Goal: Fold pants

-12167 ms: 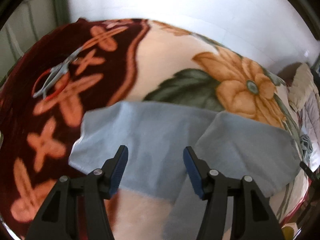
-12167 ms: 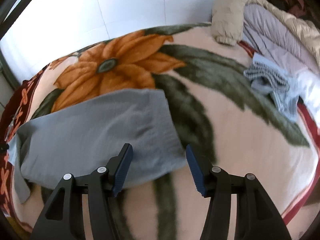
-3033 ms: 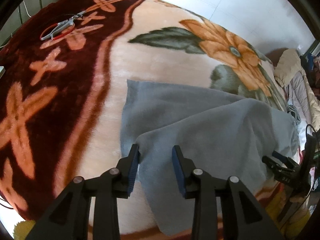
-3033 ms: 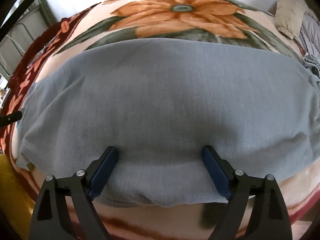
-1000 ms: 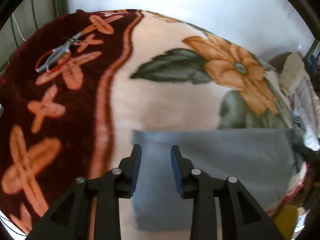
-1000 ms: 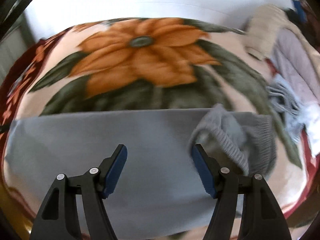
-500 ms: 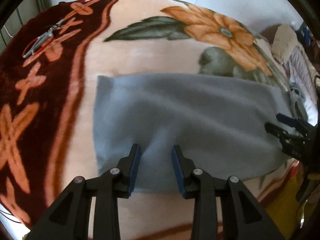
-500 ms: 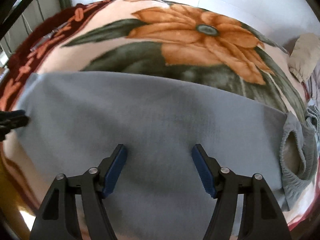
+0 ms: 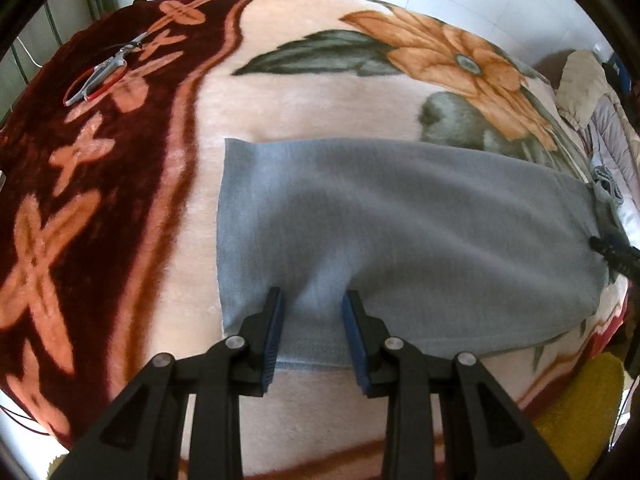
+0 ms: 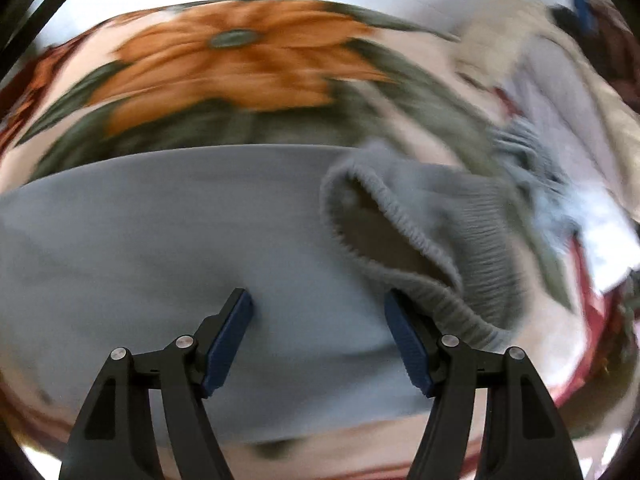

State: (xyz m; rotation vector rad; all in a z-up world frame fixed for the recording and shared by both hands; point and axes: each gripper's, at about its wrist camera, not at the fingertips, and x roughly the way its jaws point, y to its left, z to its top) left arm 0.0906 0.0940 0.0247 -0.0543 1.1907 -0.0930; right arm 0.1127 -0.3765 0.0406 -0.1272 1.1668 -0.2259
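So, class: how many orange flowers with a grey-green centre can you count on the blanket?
1: the orange flower lies on the blanket just beyond the grey pants; the pants may hide others.

Pants (image 9: 400,216): soft matt grey knit cloth, ribbed waistband (image 10: 404,236). Blanket (image 9: 320,112): plush, fuzzy. Scissors (image 9: 102,70), upper left: shiny metal.

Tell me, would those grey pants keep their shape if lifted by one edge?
Probably not. The grey pants bunch into a soft ridge between the left gripper jaws, so they would likely droop. The ribbed waistband gapes and curls, suggesting stretch. On the plush blanket they would probably drag, not slide.
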